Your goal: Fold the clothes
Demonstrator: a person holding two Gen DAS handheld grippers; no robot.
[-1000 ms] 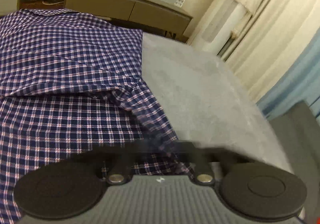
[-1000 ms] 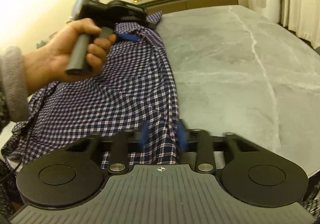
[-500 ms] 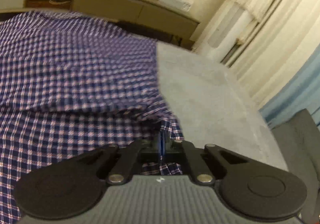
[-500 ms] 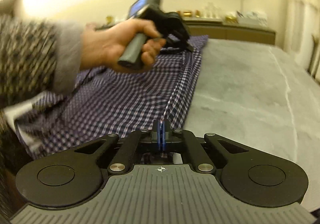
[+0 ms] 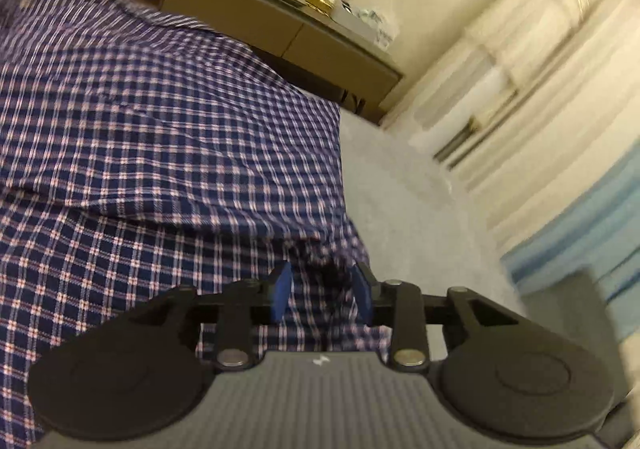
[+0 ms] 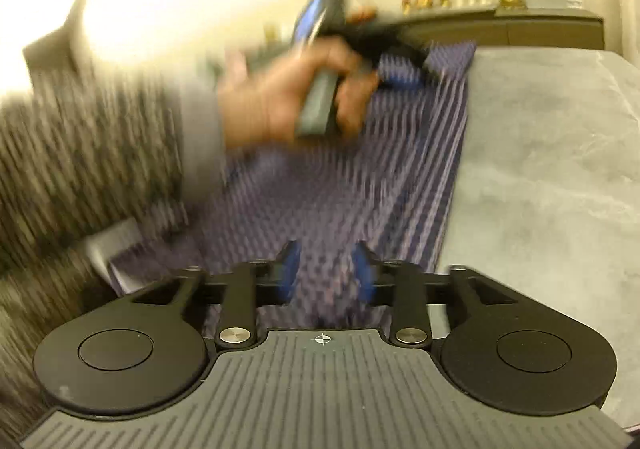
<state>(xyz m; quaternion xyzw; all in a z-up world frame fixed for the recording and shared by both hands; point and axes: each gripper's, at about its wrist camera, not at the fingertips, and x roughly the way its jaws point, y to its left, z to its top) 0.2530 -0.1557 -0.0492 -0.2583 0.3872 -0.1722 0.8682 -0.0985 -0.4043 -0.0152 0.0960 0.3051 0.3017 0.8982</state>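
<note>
Navy-and-white checked cotton shirt (image 5: 168, 153) lies spread on the grey stone-look tabletop (image 5: 408, 209), its folded edge running along the bare surface; left gripper (image 5: 322, 291) jaws opening, partly apart, a bunched dark fold between the blue pads (image 5: 280, 291) but not pinched; right gripper (image 6: 326, 275) jaws likewise opening over the near hem, cloth between, nothing held. Risks, as I judge them: released fold may spring back or slide; a pad could snag fabric on withdrawal and drag the edge crooked.
</note>
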